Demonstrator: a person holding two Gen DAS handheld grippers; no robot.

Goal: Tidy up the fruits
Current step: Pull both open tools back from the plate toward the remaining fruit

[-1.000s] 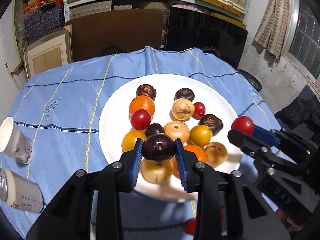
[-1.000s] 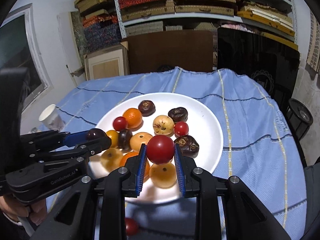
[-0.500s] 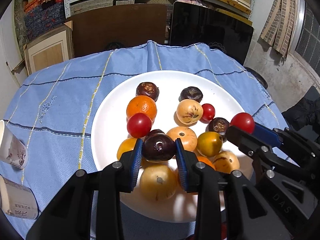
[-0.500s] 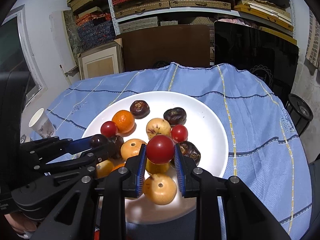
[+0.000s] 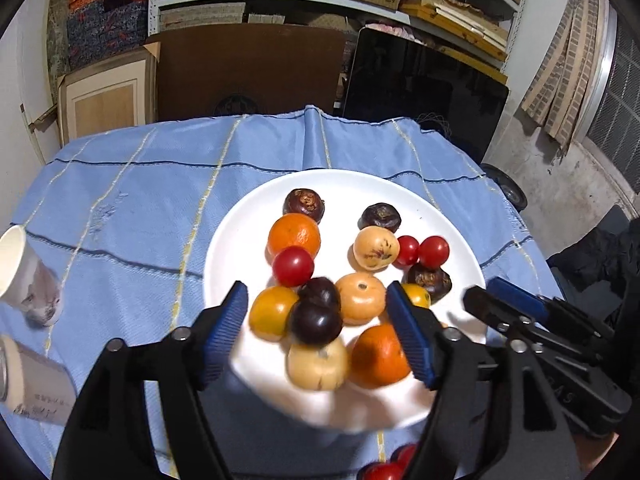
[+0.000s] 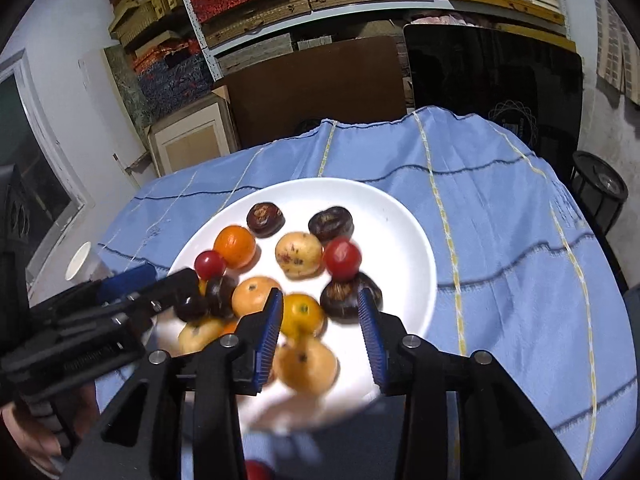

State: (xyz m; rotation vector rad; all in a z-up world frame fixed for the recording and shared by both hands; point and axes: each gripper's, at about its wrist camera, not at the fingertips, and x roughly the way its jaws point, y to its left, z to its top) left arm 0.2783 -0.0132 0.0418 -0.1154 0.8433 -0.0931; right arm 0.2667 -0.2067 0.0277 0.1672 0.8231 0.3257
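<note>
Opening left gripper [image 5: 316,312] fingers [image 5: 408,336], untouched dark fruit [image 5: 316,322]

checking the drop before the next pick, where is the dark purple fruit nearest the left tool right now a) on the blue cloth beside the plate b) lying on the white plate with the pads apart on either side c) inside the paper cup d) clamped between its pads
b: the dark purple fruit lies on the white plate among the other fruit, and the left tool has just been opening, with its blue pads clear of it.
</note>
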